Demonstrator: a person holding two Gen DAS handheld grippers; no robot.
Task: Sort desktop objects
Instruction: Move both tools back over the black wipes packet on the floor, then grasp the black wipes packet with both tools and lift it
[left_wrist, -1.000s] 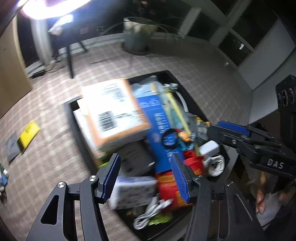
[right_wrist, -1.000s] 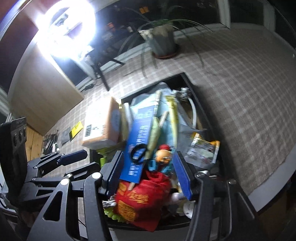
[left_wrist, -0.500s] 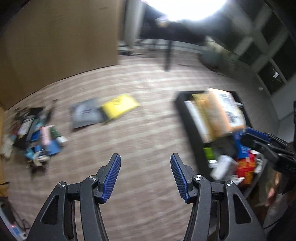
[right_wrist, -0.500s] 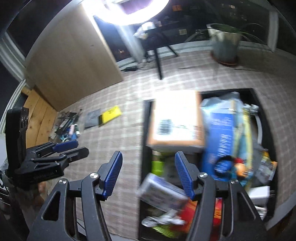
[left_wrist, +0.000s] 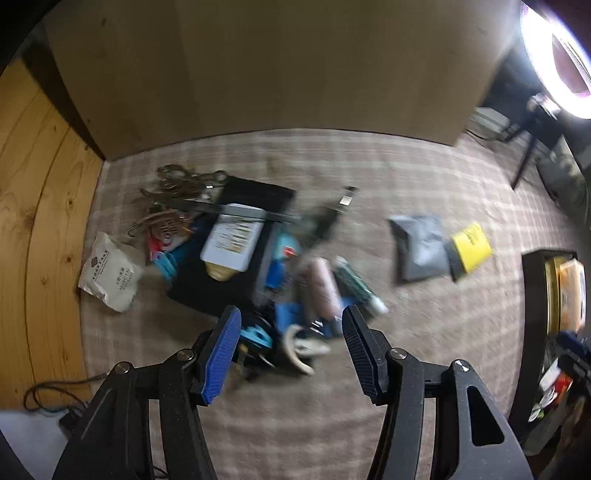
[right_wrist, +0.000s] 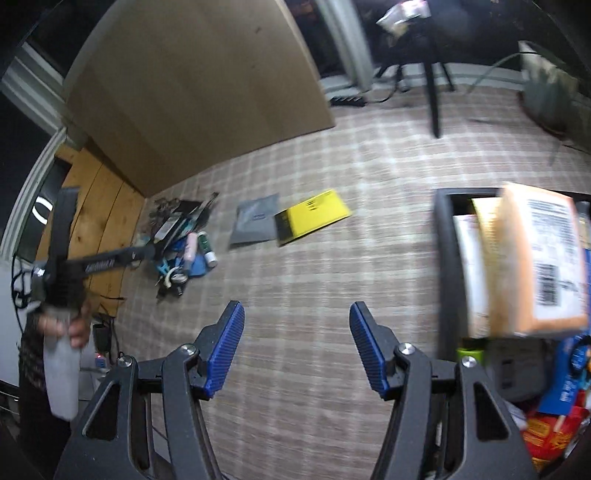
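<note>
- Left gripper (left_wrist: 291, 347): jaws apart, nothing between them; it hangs over a heap of small items (left_wrist: 258, 266) on the checked tablecloth (left_wrist: 369, 424).
- Heap, left wrist view only at this closeness: a white pouch (left_wrist: 110, 278) at 9 o'clock of the heap, a white-labelled flat box (left_wrist: 231, 242) lying on a black sheet (left_wrist: 207, 284), a pink tube (left_wrist: 321, 291) and a green tube (left_wrist: 356, 286) side by side at 3 o'clock, a tangle of metal rings (left_wrist: 177, 184) at 11 o'clock. Motion blur leaves the blue pieces near the fingertips unidentifiable.
- Right gripper (right_wrist: 297, 347): jaws apart, empty, over bare tablecloth.
- Right wrist view only: an orange cardboard parcel (right_wrist: 539, 258) with a barcode label, standing high in the black bin (right_wrist: 448, 266) at 3 o'clock, with blue and red packets below it; the bin is cut off by the frame edge.
- Same view, at 9 o'clock: a hand (right_wrist: 68, 321) on the left gripper's handle, the heap showing small beyond it.
- Both views: a grey pouch (left_wrist: 421, 243) touching a yellow packet (left_wrist: 472, 247), well apart from heap and bin.
- Left wrist view shows only a sliver of the bin at 3 o'clock; a ring light (left_wrist: 554, 55) glares at 1 o'clock.
</note>
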